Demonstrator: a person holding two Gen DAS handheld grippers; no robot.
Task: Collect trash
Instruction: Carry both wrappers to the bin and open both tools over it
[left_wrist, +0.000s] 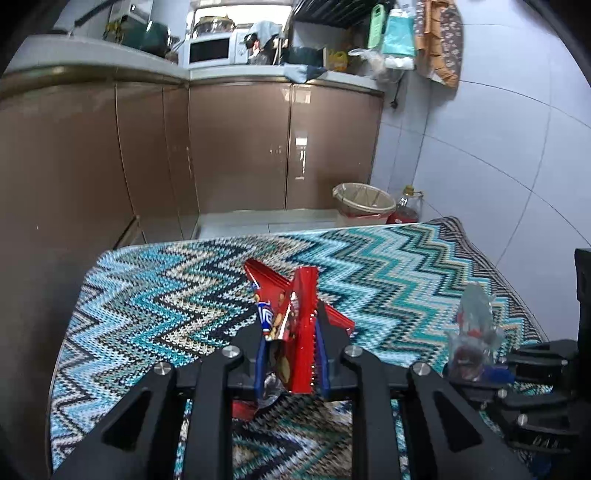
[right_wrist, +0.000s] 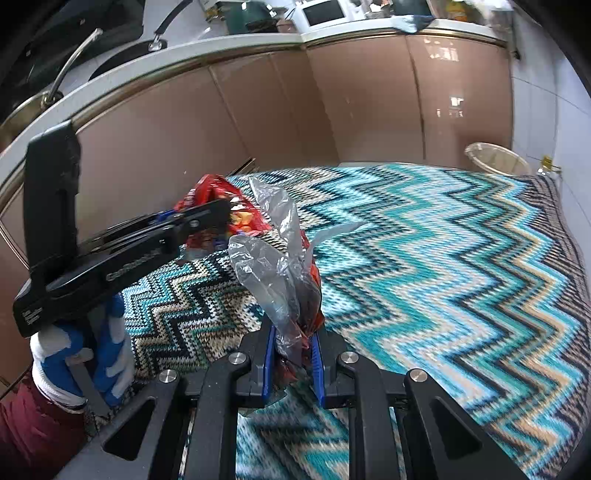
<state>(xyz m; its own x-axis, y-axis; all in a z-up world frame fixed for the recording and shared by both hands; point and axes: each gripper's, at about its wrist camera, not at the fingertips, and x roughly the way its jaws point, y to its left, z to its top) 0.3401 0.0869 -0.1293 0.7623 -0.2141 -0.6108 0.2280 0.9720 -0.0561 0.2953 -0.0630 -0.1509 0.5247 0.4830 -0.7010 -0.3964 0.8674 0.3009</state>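
The tabletop under its teal zigzag knitted cloth lies bare ahead to the far edge, where a lined beige waste bin stands on the floor. The left tongs grip a crumpled red foil snack wrapper; the right tongs pinch a clear plastic wrapper, its red contents blurred and half hidden

Table under cloth hidden; bottle behind it mostly cut off.
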